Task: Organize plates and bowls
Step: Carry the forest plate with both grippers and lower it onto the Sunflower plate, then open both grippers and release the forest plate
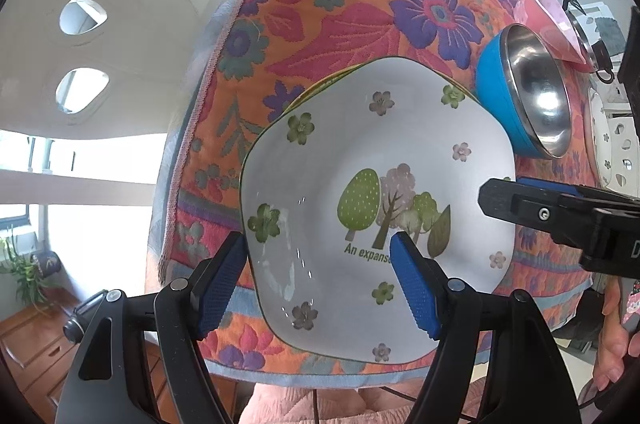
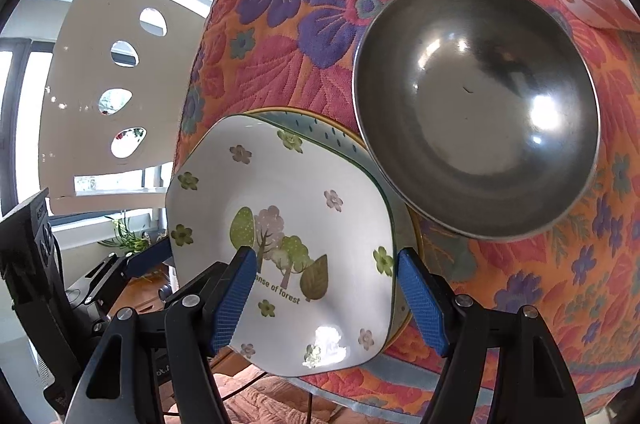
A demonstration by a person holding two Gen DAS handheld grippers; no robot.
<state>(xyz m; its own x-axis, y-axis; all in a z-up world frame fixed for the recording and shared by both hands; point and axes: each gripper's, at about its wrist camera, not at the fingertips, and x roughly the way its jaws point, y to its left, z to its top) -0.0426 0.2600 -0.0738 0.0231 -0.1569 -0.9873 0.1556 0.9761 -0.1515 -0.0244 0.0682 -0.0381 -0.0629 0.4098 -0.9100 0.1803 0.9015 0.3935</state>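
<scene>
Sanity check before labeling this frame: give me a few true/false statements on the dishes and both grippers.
1. The white plate with printed trees lies on top of another plate. True.
2. The steel bowl has food in it. False: it is empty.
3. The steel bowl has a blue outside. True.
4. The left gripper is clamped shut on the white plate. False: its jaws stand apart, straddling the plate's edge, pads not pressing.
5. The right gripper holds the steel bowl. False: it is open over the white plate.
6. A pink bowl sits beyond the steel bowl on the flowered tablecloth. True.
</scene>
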